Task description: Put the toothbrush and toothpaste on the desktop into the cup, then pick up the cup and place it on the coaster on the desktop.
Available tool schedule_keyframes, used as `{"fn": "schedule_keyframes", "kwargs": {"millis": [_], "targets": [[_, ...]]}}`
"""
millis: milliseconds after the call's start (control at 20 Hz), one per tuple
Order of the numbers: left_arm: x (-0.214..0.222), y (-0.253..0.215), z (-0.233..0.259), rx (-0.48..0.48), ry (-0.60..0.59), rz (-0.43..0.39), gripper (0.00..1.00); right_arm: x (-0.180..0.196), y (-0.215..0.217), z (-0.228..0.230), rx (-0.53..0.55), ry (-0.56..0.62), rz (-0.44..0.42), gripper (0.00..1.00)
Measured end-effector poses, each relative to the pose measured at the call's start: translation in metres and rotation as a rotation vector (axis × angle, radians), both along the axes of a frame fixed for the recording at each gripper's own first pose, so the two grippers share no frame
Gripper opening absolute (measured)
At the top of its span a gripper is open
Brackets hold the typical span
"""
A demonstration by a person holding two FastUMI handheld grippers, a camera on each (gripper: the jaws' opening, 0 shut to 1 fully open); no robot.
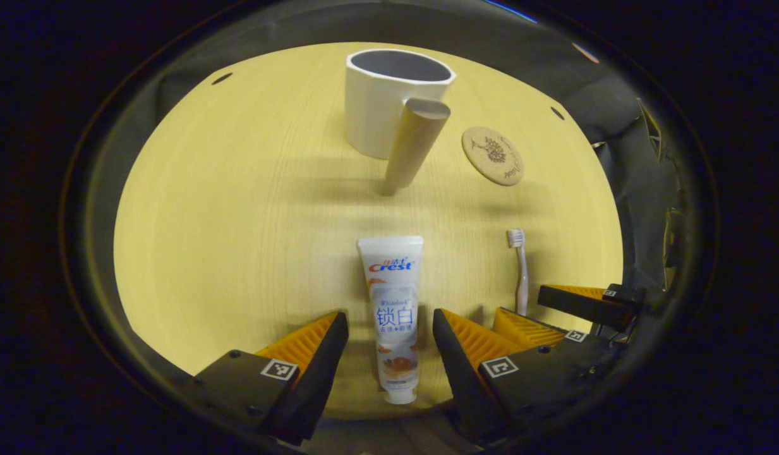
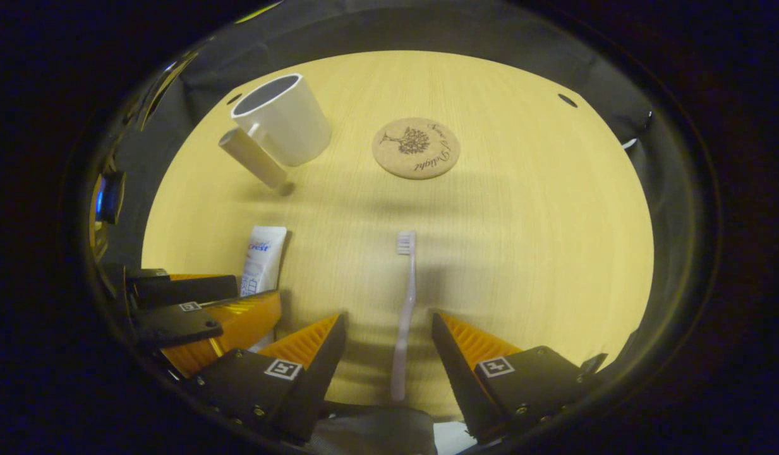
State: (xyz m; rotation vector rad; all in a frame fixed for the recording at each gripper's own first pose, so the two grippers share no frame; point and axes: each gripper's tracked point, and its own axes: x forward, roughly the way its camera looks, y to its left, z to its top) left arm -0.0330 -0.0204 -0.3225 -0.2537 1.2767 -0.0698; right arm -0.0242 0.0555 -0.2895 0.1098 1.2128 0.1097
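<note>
Left gripper view: toothpaste (image 1: 394,316) lies between spread jaws (untouched).

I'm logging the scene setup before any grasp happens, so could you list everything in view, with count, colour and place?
cup: one, white with a tan cylindrical handle, upright at the far side of the desktop, empty as far as the views show.
coaster: one, cork brown with a dark tree print, flat on the desktop beside the cup, nothing on it.
toothpaste: one, white tube with blue and red print, lying flat, cap toward the camera.
toothbrush: one, pale pinkish-white, lying flat, bristle end pointing away.
desktop: one, light yellow wood grain.
left gripper: open, fingers either side of the toothpaste, not pressing.
right gripper: open, fingers either side of the toothbrush.
</note>
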Motion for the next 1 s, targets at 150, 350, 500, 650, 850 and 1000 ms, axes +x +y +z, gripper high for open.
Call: {"fn": "schedule_keyframes", "kwargs": {"millis": [150,350,500,650,850,1000], "targets": [[0.001,-0.002,-0.006,0.004,0.013,-0.002,0.84,0.0,0.002,-0.006,0.007,0.035,-0.002,0.77],[0.001,0.003,-0.008,0.024,0.022,-0.004,0.77,0.002,-0.006,-0.009,-0.012,0.041,-0.029,0.69],[0.001,0.004,-0.006,0.037,0.026,-0.005,0.66,0.001,-0.015,-0.012,-0.046,0.051,-0.04,0.59],[0.003,0.004,-0.008,0.04,0.017,-0.007,0.55,-0.001,-0.018,-0.012,-0.04,0.074,-0.053,0.26],[0.001,0.004,-0.006,0.05,0.012,-0.026,0.43,0.0,-0.014,-0.015,-0.011,0.079,-0.061,0.08],[-0.001,0.005,-0.006,0.049,0.009,-0.009,0.41,-0.004,-0.015,-0.012,0.011,0.068,-0.075,0.07]]}}
